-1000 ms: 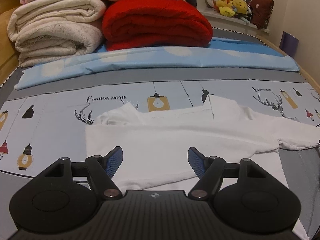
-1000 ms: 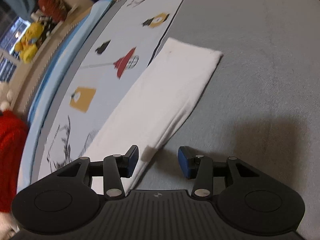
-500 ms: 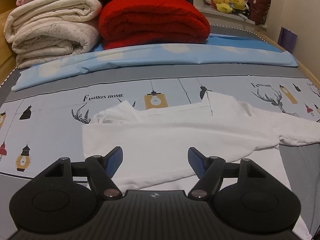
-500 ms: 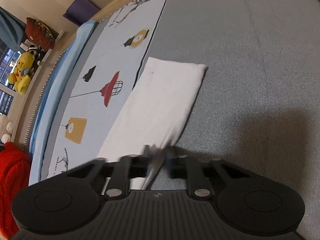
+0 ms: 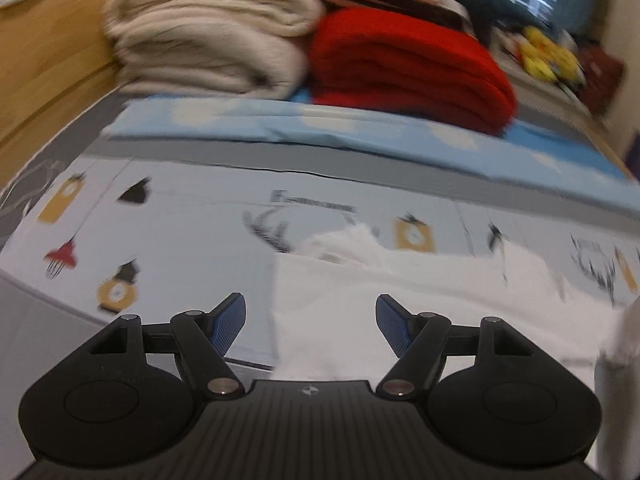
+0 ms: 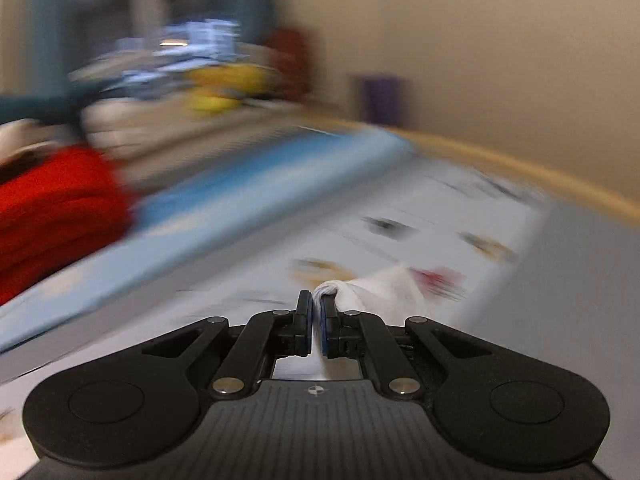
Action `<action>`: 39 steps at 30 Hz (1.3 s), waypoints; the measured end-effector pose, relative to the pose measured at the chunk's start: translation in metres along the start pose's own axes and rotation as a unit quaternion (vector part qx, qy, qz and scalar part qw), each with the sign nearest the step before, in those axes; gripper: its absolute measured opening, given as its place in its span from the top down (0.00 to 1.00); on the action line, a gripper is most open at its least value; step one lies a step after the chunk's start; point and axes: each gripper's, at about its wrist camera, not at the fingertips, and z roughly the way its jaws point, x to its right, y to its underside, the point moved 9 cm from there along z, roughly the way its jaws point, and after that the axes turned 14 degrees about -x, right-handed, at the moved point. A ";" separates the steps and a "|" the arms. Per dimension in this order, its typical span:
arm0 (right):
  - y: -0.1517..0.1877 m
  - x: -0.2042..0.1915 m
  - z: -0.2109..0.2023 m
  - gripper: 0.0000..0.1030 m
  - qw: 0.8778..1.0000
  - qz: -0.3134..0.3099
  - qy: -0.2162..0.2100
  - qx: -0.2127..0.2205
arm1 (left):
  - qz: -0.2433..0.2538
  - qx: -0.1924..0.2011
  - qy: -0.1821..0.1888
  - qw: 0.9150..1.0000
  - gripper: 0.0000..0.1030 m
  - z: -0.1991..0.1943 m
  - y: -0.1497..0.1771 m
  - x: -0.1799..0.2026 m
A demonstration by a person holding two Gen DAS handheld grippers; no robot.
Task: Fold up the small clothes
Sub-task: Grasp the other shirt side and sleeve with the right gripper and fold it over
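A: Starting at the left, what do we have?

B: Our left tool [image 5: 310,322] hangs over the near left corner of the white shirt [image 5: 400,300], fingers spread wide, nothing between them.

A: And the shirt itself?

B: It lies mostly flat on the bed [image 5: 180,240], just this side of the red blanket [image 5: 408,68], with a rumpled bit at its top edge.

A: To the right of that blanket?

B: Our right tool [image 6: 315,320] is pinched tight on a bunch of the shirt's fabric [image 6: 380,288], raised off the bed.

A: So how far are we?

B: Early, we judge: one side is only being lifted, and the remaining folds are not yet done.
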 end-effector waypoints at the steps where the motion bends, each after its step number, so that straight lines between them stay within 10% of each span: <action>1: 0.003 -0.039 -0.020 0.97 0.999 -0.035 -0.034 0.012 | -0.013 0.001 0.001 1.000 0.26 -0.003 -0.003 -0.009; 5: 0.049 -0.182 -0.092 0.97 0.968 -0.147 -0.202 0.018 | -0.048 0.008 0.006 0.999 0.26 -0.015 -0.013 -0.040; 8: 0.120 -0.261 -0.112 0.84 0.908 -0.191 -0.355 -0.115 | -0.068 0.002 0.017 0.998 0.26 -0.017 -0.015 -0.055; 11: 0.183 -0.288 -0.115 0.82 0.859 -0.223 -0.384 -0.255 | -0.082 -0.009 0.027 0.996 0.28 -0.013 -0.014 -0.063; 19: 0.149 -0.238 -0.097 0.73 0.911 -0.206 -0.260 -0.245 | -0.069 -0.052 0.066 0.994 0.72 0.026 -0.001 -0.041; 23: 0.155 -0.199 -0.058 0.72 0.936 -0.157 -0.205 -0.240 | -0.062 -0.071 0.069 0.993 0.73 0.053 0.009 -0.030; 39: 0.164 -0.128 0.041 0.72 0.916 0.020 -0.140 -0.374 | -0.082 -0.101 0.076 0.989 0.72 0.143 -0.006 -0.019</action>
